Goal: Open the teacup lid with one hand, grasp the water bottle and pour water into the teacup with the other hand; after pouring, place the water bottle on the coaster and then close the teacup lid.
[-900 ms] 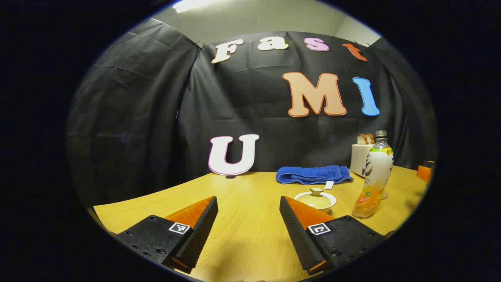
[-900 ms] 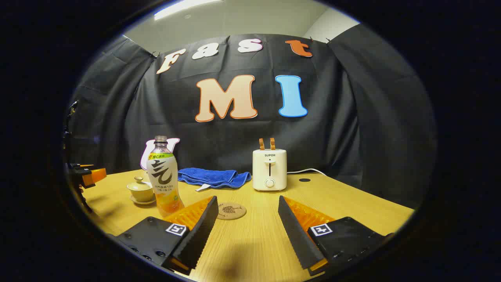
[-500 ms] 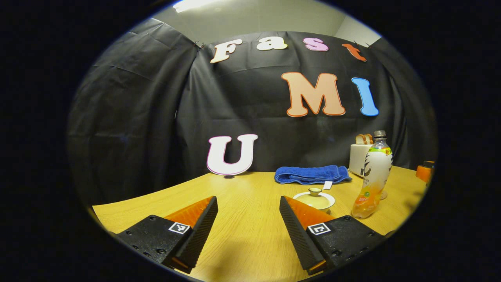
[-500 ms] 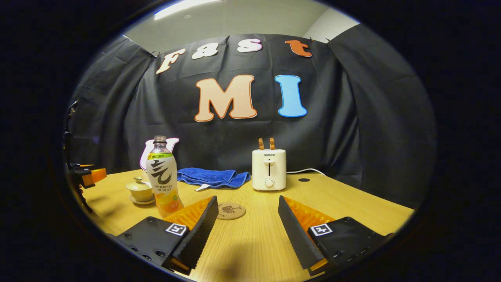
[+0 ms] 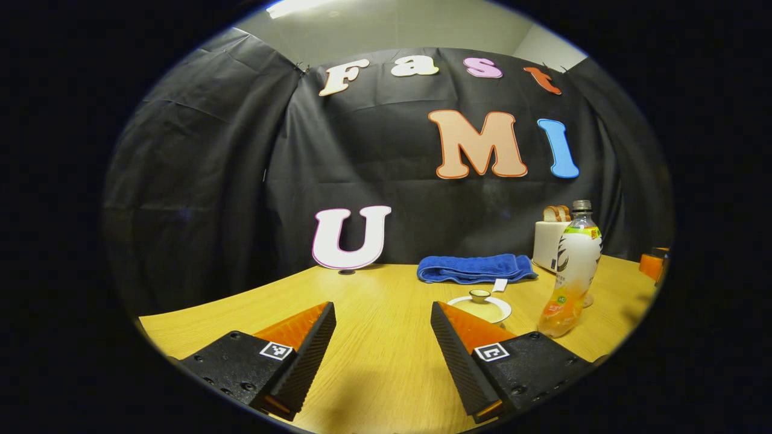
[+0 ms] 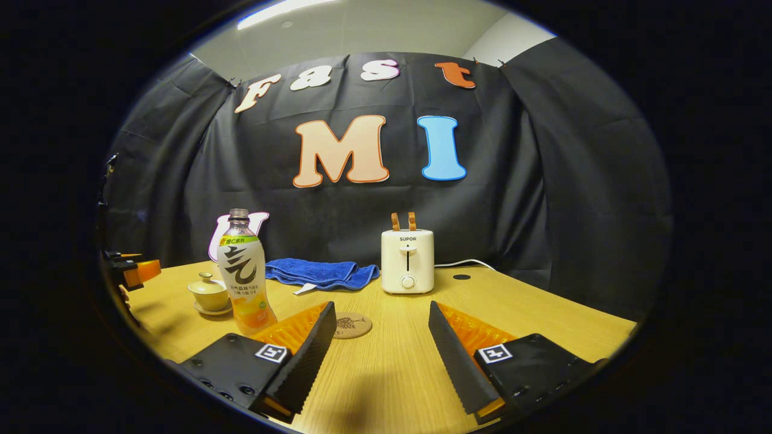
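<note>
A pale lidded teacup (image 5: 480, 304) on a saucer sits on the wooden table, just beyond the right finger of my left gripper (image 5: 383, 343), which is open and empty. To the cup's right stands the upright water bottle (image 5: 570, 271) with an orange bottom. In the right gripper view the bottle (image 6: 242, 274) stands left of centre with the teacup (image 6: 208, 293) behind it to the left. A round brown coaster (image 6: 351, 325) lies flat just past my right gripper (image 6: 381, 346), which is open and holds nothing.
A folded blue towel (image 6: 322, 272) and a white toaster (image 6: 408, 260) with bread stand near the back wall. The left gripper (image 6: 129, 272) shows at the far left edge of the right gripper view. The table's edge (image 6: 567, 301) runs along the right.
Both views have drifted slightly, so the bottle, cup and toaster sit a little further left in each. Nothing on the table has moved; both grippers stay open.
</note>
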A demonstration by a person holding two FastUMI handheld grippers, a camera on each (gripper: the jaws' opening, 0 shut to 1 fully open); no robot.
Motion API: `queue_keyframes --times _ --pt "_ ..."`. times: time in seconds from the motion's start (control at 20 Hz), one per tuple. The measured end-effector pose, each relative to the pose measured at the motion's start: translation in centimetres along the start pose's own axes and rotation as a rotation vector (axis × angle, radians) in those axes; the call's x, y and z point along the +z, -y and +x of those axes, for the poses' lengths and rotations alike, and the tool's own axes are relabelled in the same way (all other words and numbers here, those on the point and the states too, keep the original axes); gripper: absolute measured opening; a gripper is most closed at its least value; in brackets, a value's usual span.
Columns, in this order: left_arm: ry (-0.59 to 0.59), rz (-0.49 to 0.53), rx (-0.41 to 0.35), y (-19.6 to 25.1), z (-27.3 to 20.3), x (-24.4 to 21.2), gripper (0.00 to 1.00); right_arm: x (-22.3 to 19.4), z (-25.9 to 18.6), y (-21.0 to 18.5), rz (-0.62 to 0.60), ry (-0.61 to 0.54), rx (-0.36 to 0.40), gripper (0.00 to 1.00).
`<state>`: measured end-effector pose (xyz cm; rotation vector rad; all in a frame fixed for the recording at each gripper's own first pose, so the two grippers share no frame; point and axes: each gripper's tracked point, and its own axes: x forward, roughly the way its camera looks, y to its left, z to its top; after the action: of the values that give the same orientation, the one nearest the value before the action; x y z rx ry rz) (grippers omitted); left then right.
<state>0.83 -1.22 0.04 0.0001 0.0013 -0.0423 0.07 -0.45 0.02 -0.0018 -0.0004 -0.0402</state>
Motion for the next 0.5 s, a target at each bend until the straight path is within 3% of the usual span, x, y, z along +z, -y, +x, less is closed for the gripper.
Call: queue_keyframes --times 0.3,0.5 --pt "0.001 -0.001 -0.1 2.7 1.6 0.1 0.93 0.0 0.0 0.0 0.0 0.0 0.0 0.98" --pt "0.004 -0.003 -0.219 5.7 2.8 0.1 0.93 0.0 0.0 0.0 -0.001 0.001 0.0 0.95"
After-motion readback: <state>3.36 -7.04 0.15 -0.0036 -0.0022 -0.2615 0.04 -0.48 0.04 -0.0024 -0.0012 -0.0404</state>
